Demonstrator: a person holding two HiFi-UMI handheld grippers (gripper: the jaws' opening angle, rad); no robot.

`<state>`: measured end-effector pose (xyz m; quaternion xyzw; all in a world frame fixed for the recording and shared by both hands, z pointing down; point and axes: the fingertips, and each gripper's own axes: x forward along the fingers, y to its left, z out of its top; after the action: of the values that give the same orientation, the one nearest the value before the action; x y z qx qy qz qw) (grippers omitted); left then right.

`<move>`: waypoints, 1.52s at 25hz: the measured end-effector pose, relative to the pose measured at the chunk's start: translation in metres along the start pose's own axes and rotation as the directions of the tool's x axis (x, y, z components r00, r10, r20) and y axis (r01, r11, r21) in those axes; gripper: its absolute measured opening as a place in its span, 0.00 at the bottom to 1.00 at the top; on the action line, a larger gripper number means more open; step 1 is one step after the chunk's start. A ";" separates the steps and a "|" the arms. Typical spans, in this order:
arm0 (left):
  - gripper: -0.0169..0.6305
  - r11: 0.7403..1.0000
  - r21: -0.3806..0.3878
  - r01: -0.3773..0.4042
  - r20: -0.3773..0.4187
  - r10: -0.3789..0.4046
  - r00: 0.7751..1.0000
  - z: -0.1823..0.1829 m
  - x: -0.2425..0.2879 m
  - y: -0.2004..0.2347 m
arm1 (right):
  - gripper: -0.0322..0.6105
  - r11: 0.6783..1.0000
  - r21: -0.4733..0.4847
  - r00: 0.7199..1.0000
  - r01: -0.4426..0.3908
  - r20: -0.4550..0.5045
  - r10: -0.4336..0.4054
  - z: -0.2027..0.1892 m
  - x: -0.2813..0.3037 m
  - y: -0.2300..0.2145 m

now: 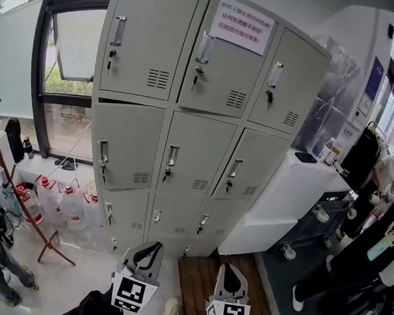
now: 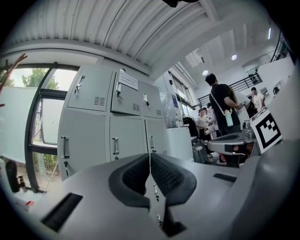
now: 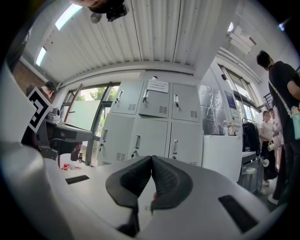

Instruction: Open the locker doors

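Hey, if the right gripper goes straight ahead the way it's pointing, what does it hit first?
Likely the locker, in its middle column, near the middle-row door. Nothing shows between the right gripper and it, though depth is unclear.

Level, jaws together — left claw [image 1: 151,246], right claw [image 1: 231,269]

Bright window [image 1: 72,49] daylight, sharp centre, fisheye-bent edges (dark corners)

Pale grey sheet-metal locker bank [image 1: 186,119]: smooth, satin painted finish. Bright metal door handles [image 1: 172,155]: glossy. White paper notice [image 1: 242,24]: matt. Brown wooden floor boards [image 1: 196,283]: dull, grained. Left tongs [image 2: 149,154] and right tongs [image 3: 152,157]: matt grey plastic, black ribbed pads [image 2: 168,176].
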<state>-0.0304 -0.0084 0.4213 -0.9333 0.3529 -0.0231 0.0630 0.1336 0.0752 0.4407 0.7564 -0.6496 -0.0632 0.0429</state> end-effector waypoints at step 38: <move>0.07 0.987 0.040 -0.155 -0.083 0.158 0.984 -0.004 0.301 0.053 | 0.20 0.979 0.072 0.982 -0.189 0.004 0.189 -0.034 0.315 -0.150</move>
<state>0.1605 -0.2471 0.4181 -0.8996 0.4271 -0.0640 0.0653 0.3318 -0.2136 0.4399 0.6923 -0.7204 -0.0344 0.0221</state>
